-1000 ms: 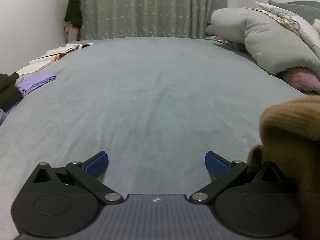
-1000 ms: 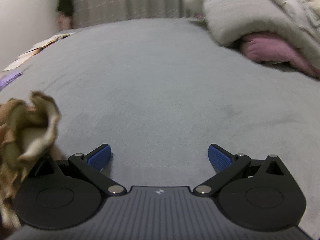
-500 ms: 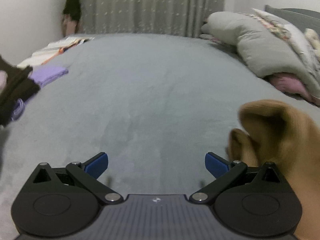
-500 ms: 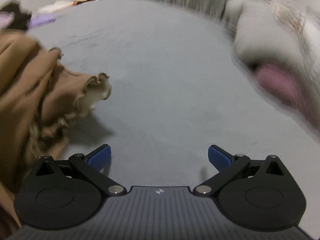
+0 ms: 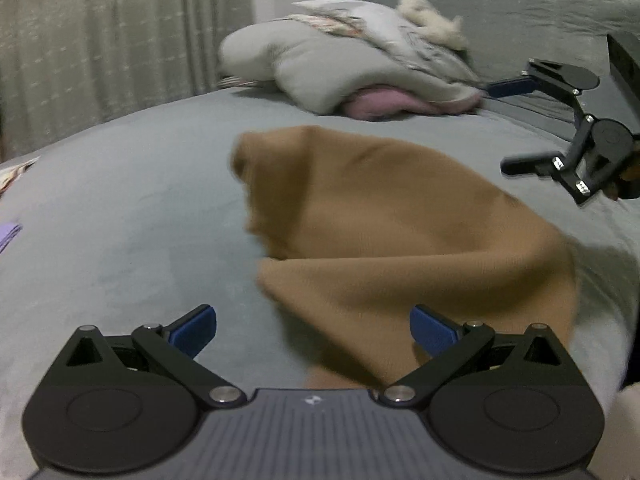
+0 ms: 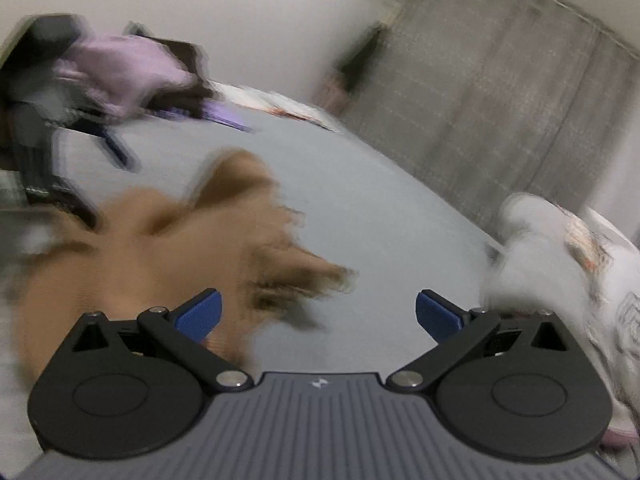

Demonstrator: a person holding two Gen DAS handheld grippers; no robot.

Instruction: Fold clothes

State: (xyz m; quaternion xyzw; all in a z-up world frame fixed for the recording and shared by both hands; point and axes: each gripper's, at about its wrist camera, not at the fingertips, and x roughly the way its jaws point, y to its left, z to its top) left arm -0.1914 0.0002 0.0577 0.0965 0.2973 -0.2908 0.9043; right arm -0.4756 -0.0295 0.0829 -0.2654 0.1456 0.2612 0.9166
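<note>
Only blurred brown garment shows, unlabelled.

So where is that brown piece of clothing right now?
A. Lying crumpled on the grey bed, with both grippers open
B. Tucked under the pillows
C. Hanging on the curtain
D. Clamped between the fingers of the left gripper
A: the brown garment lies loose and crumpled on the grey bed, while the left gripper and the right gripper both have their blue fingers spread wide with nothing between them.
</note>
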